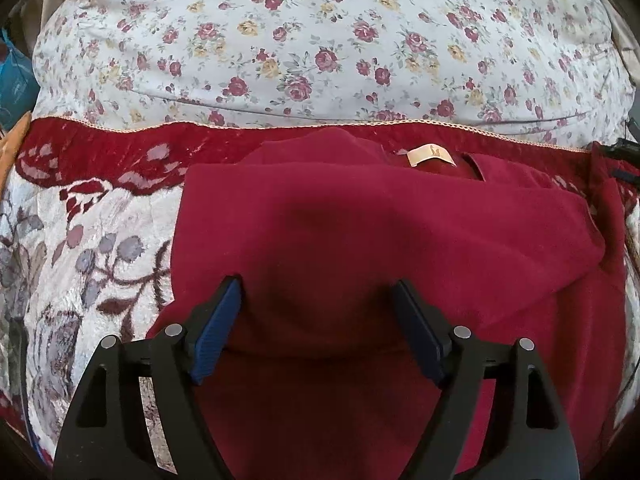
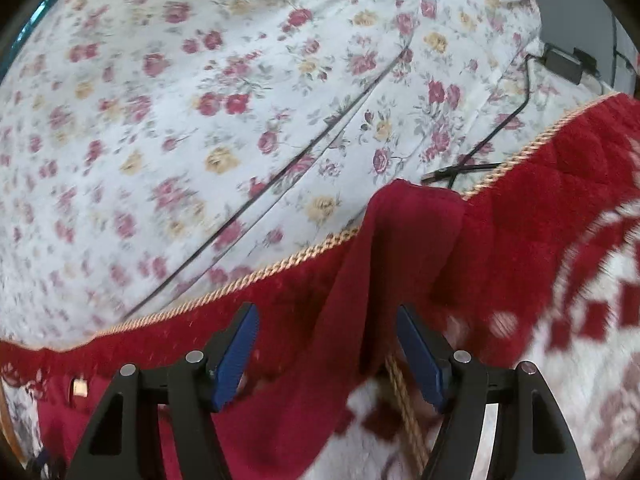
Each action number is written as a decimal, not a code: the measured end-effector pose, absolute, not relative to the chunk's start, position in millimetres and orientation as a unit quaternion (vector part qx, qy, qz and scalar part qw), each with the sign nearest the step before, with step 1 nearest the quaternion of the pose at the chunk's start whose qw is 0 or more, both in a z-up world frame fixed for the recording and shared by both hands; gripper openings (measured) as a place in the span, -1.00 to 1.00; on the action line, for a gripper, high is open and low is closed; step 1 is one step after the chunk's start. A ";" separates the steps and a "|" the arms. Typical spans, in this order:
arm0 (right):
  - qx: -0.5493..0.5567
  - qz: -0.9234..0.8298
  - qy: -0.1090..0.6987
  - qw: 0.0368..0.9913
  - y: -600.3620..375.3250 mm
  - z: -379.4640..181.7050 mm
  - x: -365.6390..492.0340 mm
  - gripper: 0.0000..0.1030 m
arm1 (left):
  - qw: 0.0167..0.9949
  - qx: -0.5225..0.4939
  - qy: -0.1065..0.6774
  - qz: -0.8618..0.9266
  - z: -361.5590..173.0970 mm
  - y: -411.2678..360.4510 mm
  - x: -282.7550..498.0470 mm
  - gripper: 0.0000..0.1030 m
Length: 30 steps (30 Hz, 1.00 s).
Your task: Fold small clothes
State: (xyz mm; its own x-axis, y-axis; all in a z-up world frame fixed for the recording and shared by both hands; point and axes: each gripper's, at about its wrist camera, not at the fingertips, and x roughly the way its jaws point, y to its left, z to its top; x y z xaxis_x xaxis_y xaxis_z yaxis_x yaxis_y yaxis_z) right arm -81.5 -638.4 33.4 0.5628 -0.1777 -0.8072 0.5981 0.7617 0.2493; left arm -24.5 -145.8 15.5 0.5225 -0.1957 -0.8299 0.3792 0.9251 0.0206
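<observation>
A dark red garment [image 1: 360,240] lies on the red-and-white patterned blanket [image 1: 80,240], partly folded over itself, with a beige neck label [image 1: 430,155] showing at its far edge. My left gripper [image 1: 318,292] is open just above the garment's near part, its blue pads [image 1: 218,336] apart and holding nothing. In the right wrist view, a strip of the garment [image 2: 400,248] runs up over the blanket's red border. My right gripper [image 2: 326,320] is open above it, empty. The label [image 2: 80,388] shows at the lower left.
A white floral bedsheet [image 1: 320,40] covers the bed beyond the blanket's gold-cord edge [image 2: 224,288]. A black cable and charger [image 2: 564,62] lie on the sheet at the right. A blue object [image 1: 12,76] sits at the far left.
</observation>
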 end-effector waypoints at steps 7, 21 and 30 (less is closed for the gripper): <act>0.277 -0.227 0.447 0.820 -656.3 -1.8 -57.7 -0.61 | 0.867 0.106 0.456 -0.169 13.9 -147.5 -25.1 0.59; 0.288 -0.068 0.331 0.896 -595.6 108.8 -129.6 -0.87 | 0.873 0.046 0.457 -0.167 43.5 -119.2 -35.4 0.59; 0.222 0.074 0.333 0.914 -479.9 168.5 -129.3 -0.87 | 0.889 0.016 0.431 -0.154 73.4 -91.0 -42.9 0.59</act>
